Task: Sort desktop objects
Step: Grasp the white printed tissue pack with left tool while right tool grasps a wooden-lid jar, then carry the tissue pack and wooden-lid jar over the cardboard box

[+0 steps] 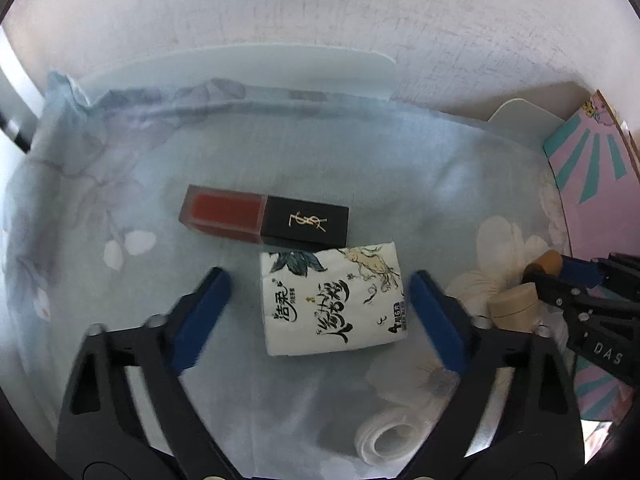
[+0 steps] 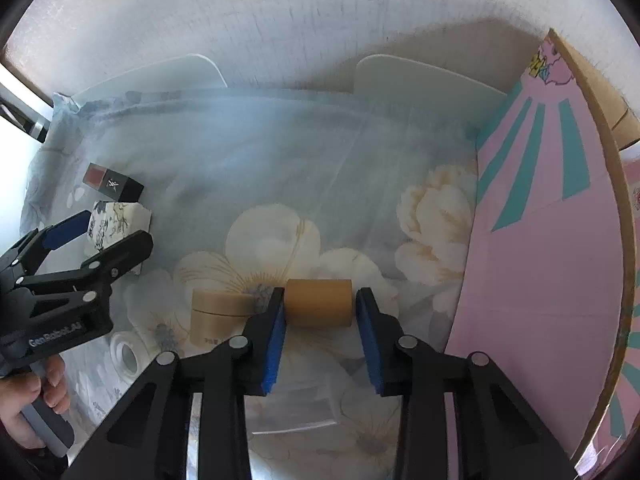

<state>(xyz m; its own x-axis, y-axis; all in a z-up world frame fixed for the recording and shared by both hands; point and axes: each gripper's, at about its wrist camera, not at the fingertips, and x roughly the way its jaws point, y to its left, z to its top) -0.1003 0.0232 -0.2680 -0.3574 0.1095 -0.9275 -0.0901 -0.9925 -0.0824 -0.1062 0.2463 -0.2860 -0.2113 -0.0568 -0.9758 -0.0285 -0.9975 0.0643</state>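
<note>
1. My left tongs [image 1: 320,300] point down over the white tissue pack with black brush lettering [image 1: 334,300]. The pack lies flat between the two blue pads, with a clear gap on each side, so these tongs are released and grip nothing.
2. Just beyond the pack, touching its far edge or nearly so, lies the square lipstick tube with a red body and a black cap bearing a gold logo [image 1: 264,216].
3. My right tongs [image 2: 320,312] straddle the short tan-brown cylinder [image 2: 319,303], which lies on its side on the bench. The left pad touches one flat end; a thin sliver of gap shows at the right pad, so I cannot tell whether the grasp is made.
4. Left of that cylinder stands a pale beige round jar with a lid [image 2: 218,314], and nearer still a small roll of white tape [image 2: 127,354].
5. Everything rests on the pale blue cloth printed with cream flowers [image 2: 280,200] covering the bench.
6. A pink cardboard box with teal stripes [image 2: 552,240] stands at the right edge.
</note>
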